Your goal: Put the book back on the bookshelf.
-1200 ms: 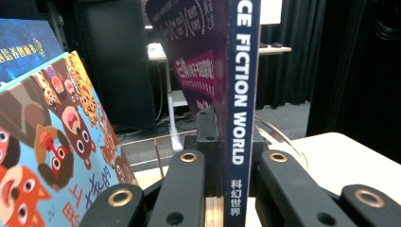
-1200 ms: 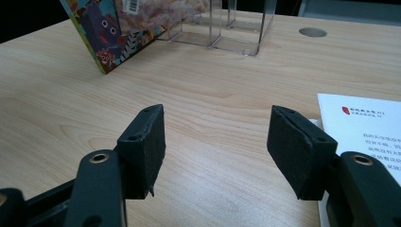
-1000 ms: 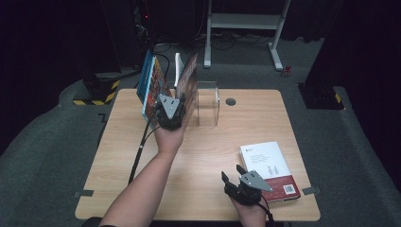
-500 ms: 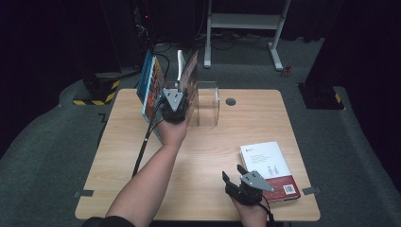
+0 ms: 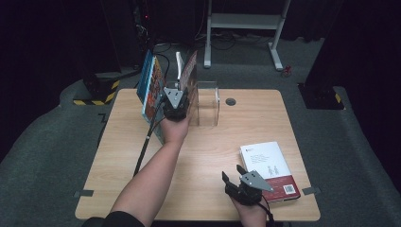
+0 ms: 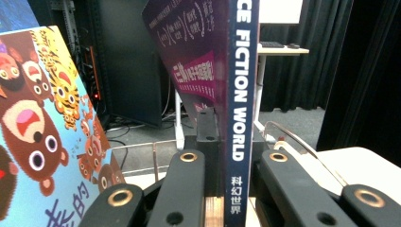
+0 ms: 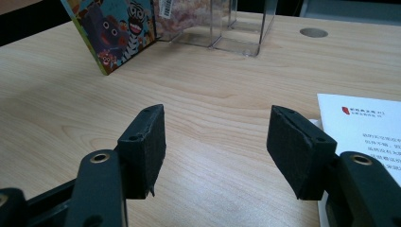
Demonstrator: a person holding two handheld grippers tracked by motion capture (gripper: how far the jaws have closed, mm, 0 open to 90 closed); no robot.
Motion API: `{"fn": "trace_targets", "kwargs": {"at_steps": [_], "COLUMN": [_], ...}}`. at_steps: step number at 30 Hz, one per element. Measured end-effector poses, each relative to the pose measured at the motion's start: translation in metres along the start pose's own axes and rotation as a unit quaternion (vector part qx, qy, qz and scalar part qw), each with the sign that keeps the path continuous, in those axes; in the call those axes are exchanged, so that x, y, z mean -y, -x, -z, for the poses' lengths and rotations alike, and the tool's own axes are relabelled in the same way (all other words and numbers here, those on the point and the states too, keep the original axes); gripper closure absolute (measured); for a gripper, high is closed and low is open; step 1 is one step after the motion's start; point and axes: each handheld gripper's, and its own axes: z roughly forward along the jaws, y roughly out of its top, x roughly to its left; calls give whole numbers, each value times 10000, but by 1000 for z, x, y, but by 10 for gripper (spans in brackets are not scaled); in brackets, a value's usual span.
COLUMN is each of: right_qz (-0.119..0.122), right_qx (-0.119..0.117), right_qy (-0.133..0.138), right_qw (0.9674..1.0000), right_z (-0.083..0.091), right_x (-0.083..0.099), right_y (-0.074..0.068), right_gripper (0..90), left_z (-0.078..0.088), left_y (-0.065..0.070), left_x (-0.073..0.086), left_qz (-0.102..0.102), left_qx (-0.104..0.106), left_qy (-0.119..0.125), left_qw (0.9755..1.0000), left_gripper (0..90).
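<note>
A person works at a light wooden table with a hand-held gripper in each hand, and the step in hand looks like standing a book upright in a clear acrylic book stand at the table's far edge, about twelve o'clock in the high view. The left gripper is clamped on the spine end of a dark blue science fiction magazine, holding it upright; in the left gripper view the spine runs straight up between the two black jaws, which press on either side of it. Just beside it, at about nine o'clock, a picture book with cartoon tigers and bears leans at a tilt, its lower edge on the table. Whether either book sits within the stand's dividers or only beside them cannot be told; the stand's right-hand compartment appears empty. The right gripper hovers low over the table near the front edge, at about five o'clock, its jaws apart with nothing between them. A white paperback with a red band lies flat just beside it. The next move probably calls for lowering the magazine until it rests squarely, then letting go without tipping its leaning neighbour.
</note>
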Motion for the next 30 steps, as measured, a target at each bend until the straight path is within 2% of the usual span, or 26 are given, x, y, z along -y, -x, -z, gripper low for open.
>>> {"fn": "trace_targets", "kwargs": {"at_steps": [17, 30], "right_qz": [-11, -9], "right_qx": [-23, -47], "right_qy": [-5, -44], "right_qw": [10000, 10000], "right_z": [0, -2], "right_x": [1, 3], "right_y": [1, 0], "right_gripper": [378, 380], "left_z": [-16, -20], "left_y": [0, 3], "left_x": [12, 18], "left_qz": [118, 274], "left_qx": [-36, -61], "left_qy": [-35, 122], "left_qw": [9999, 9995], "left_gripper": [839, 838]}}
